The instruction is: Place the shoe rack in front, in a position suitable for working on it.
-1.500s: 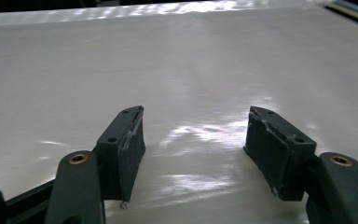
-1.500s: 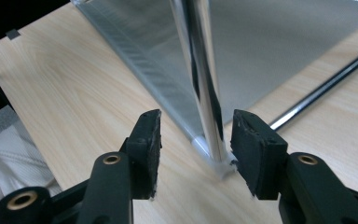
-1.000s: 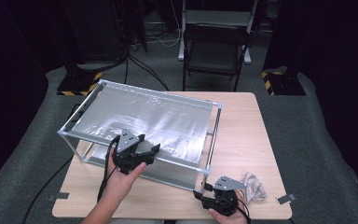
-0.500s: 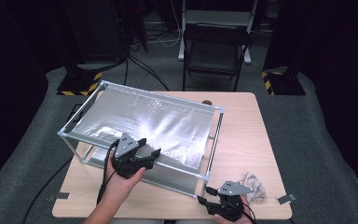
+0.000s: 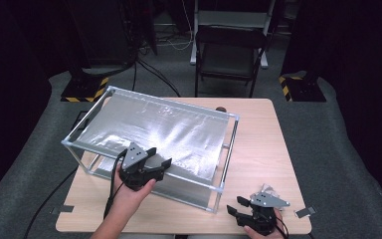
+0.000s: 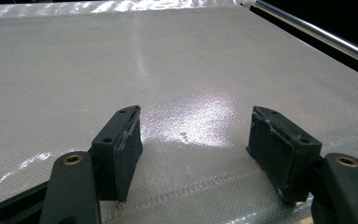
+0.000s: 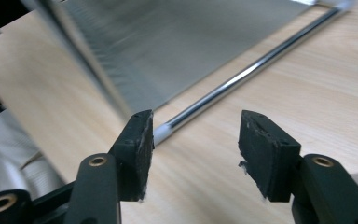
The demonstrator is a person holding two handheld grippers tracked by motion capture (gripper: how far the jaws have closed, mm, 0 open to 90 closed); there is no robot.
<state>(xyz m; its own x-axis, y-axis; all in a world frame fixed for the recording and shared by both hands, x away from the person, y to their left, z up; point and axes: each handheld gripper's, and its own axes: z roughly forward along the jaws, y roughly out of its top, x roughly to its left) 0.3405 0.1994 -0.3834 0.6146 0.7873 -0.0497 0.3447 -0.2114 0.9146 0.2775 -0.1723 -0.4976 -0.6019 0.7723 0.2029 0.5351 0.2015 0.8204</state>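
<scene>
A metal frame rack (image 5: 227, 144) stands on the wooden table (image 5: 263, 134), with a shiny silver fabric sheet (image 5: 169, 129) stretched across its top. My left gripper (image 5: 159, 156) hovers open over the sheet's near edge. In the left gripper view its jaws (image 6: 193, 149) straddle bare fabric (image 6: 177, 60) just past the stitched hem. My right gripper (image 5: 235, 206) lies low by the table's front edge, pointing at the rack's near right corner. Its jaws (image 7: 193, 154) have just been opening, with nothing between them. A chrome rod (image 7: 242, 74) with a white end cap runs off past its left pad.
A crumpled white cloth (image 5: 267, 189) lies on the table just behind the right gripper, and its edge shows at the lower left of the right gripper view (image 7: 9, 149). A dark folding chair (image 5: 229, 55) stands beyond the table. Bare wood lies right of the rack.
The right gripper has slid to the right along the table's front edge, and its jaws stand wider. The left gripper and the rack have stayed put.
</scene>
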